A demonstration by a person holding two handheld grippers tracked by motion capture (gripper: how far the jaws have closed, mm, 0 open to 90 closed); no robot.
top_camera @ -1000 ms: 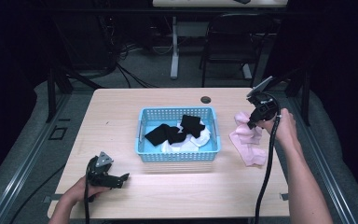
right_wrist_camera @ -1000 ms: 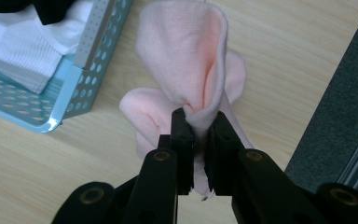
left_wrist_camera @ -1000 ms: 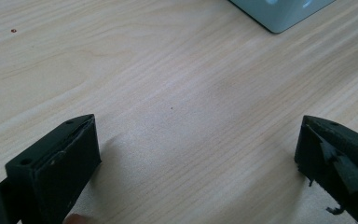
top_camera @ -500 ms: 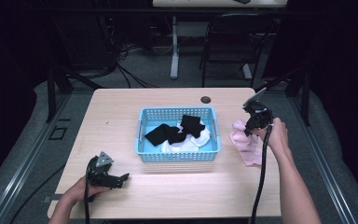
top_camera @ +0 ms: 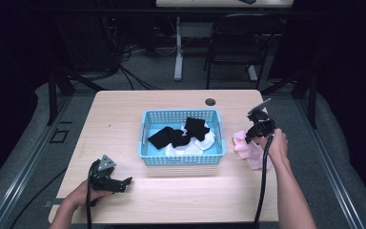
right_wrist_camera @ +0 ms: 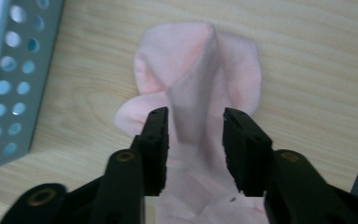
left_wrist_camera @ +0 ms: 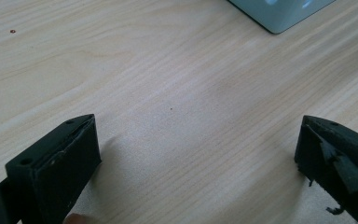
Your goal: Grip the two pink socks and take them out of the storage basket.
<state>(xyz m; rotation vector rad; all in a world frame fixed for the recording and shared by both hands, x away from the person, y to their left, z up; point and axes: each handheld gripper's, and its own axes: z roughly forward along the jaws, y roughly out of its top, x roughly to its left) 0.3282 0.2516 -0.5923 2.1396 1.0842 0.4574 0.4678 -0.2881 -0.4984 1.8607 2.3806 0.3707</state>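
A pink sock (top_camera: 249,151) lies bunched on the table to the right of a blue basket (top_camera: 181,160). My right gripper (top_camera: 253,136) points down just over it. In the right gripper view the jaws (right_wrist_camera: 196,116) have just been opening; a raised fold of the pink sock (right_wrist_camera: 191,60) stands between the pads, which no longer press on it. My left gripper (top_camera: 126,183) rests near the table's front left corner. Its jaws (left_wrist_camera: 198,126) are wide open over bare wood.
The basket holds black pieces (top_camera: 171,137) and white pieces (top_camera: 205,142) of clothing. Its wall (right_wrist_camera: 4,93) stands close to the left of the sock, and a corner (left_wrist_camera: 279,14) shows ahead of the left gripper. A dark round hole (top_camera: 210,101) sits near the far edge.
The right gripper has come down toward the table with the pink sock, which now lies heaped on the wood. The left gripper has stayed put.
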